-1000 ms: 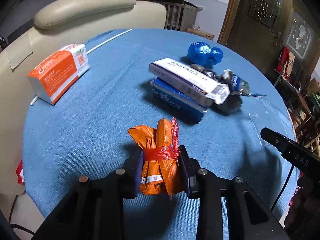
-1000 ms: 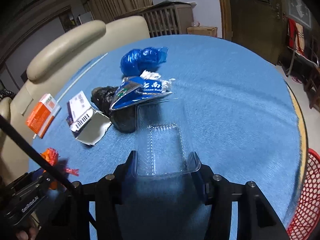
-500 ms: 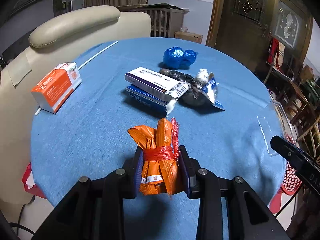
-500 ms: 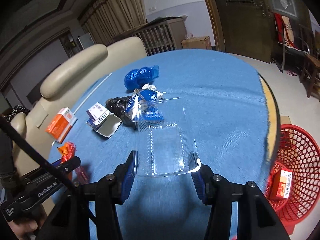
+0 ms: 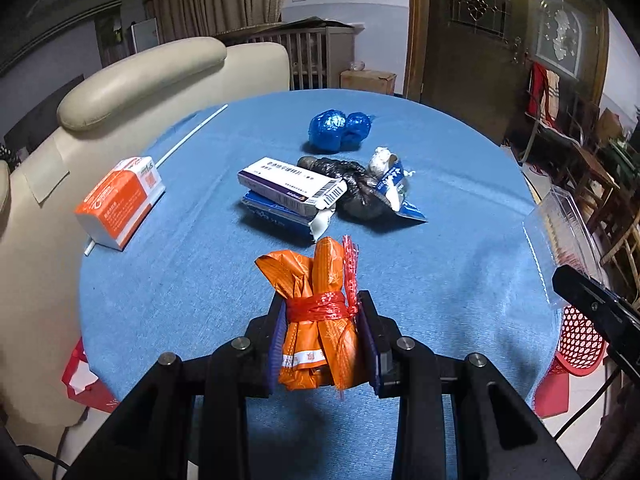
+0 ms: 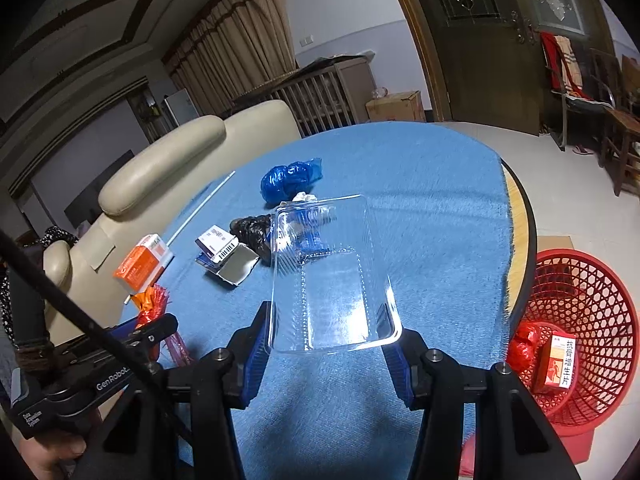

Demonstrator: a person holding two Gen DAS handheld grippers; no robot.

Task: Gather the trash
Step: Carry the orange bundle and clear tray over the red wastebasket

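Btwn my left gripper (image 5: 322,336) jaws: orange bundle (image 5: 316,312), tied w/ red mesh band, white strip w/ orange print low down; jaw pads (image 5: 276,344) purple-blue, rest black. Tablecloth (image 5: 192,264) under both is plain mid-blue. Ahead of left jaws: white box (image 5: 292,186) w/ purple edge + black barcode, on a dark-blue box; black bag (image 5: 356,188); shiny blue bag (image 5: 338,130) beyond. Far left of jaws: orange-and-white box (image 5: 120,202). Btwn my right gripper (image 6: 328,350) jaws: clear tray (image 6: 332,280), ribbed, see-through, pads blue. Right of those jaws: red lattice basket (image 6: 592,292), holding an orange/white box w/ black characters and red crumple.
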